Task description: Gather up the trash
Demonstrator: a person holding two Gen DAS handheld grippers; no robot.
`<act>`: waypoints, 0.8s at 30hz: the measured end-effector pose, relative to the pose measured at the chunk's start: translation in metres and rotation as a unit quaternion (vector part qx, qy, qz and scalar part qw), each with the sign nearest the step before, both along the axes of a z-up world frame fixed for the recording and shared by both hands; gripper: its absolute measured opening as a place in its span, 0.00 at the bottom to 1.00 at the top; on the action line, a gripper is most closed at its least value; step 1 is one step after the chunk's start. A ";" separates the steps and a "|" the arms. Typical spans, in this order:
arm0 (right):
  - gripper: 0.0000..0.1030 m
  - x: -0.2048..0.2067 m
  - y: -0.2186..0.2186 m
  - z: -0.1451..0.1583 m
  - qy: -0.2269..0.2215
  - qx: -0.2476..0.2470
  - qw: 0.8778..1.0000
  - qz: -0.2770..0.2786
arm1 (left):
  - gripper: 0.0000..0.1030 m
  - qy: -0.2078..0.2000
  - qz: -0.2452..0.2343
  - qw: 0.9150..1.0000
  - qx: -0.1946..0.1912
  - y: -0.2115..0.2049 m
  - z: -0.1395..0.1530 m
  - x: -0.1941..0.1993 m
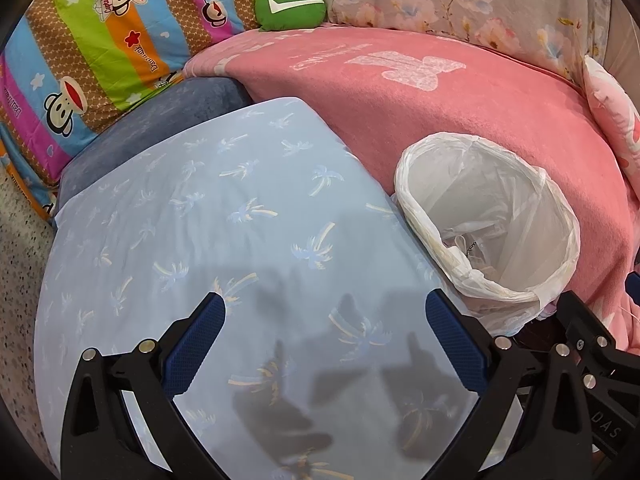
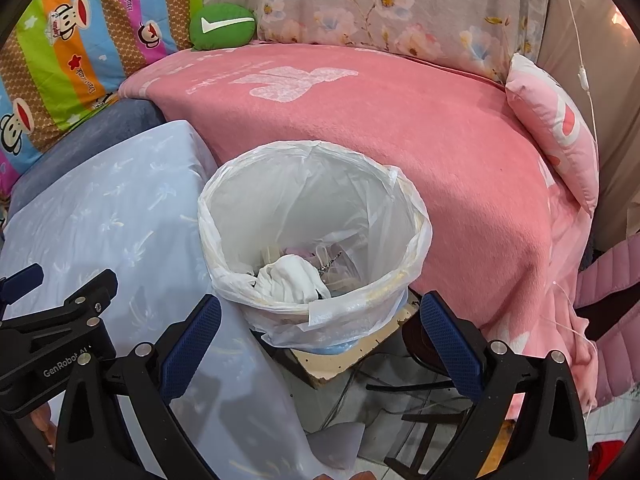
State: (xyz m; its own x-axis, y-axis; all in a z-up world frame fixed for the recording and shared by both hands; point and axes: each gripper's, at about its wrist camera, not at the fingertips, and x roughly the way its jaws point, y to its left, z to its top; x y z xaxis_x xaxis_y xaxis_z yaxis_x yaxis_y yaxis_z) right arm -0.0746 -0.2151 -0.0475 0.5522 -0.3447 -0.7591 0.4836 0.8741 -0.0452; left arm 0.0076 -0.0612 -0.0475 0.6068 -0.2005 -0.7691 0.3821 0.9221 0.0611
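Note:
A round bin lined with a white plastic bag [image 2: 416, 240] stands between a light blue cloth and a pink blanket. Inside it lie a crumpled white tissue [image 2: 292, 278] and other scraps. It also shows in the left wrist view [image 1: 560, 216], at the right. My right gripper [image 2: 320, 310] is open and empty, just in front of the bin's near rim. My left gripper [image 1: 325, 308] is open and empty, above the light blue cloth [image 1: 200, 220], left of the bin. The left gripper's body shows at the lower left of the right wrist view [image 2: 60, 320].
A pink blanket [image 2: 400, 120] covers the bed behind the bin. A green cushion [image 2: 222, 24], a striped cartoon quilt [image 1: 80, 60], a floral pillow [image 2: 380, 4] and a pink pillow [image 2: 560, 128] lie along the back. Cables and a wooden board [image 2: 352, 356] lie under the bin.

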 end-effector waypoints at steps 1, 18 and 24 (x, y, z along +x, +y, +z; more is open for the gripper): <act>0.94 0.000 0.000 0.000 0.000 0.000 1.000 0.000 | 0.93 0.000 0.000 1.000 0.000 0.000 0.000 0.000; 0.94 0.000 0.001 0.000 0.001 0.000 1.000 0.001 | 0.93 0.002 0.001 1.000 -0.001 0.001 -0.002 -0.002; 0.94 -0.001 0.002 0.000 0.002 0.000 1.000 0.000 | 0.93 0.002 0.001 1.000 0.000 0.001 -0.003 -0.003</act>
State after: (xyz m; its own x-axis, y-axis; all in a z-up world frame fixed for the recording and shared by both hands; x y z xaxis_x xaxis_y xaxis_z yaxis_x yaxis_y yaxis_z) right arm -0.0755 -0.2132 -0.0474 0.5501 -0.3442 -0.7609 0.4827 0.8746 -0.0467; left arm 0.0049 -0.0604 -0.0501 0.6041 -0.1989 -0.7716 0.3807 0.9227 0.0602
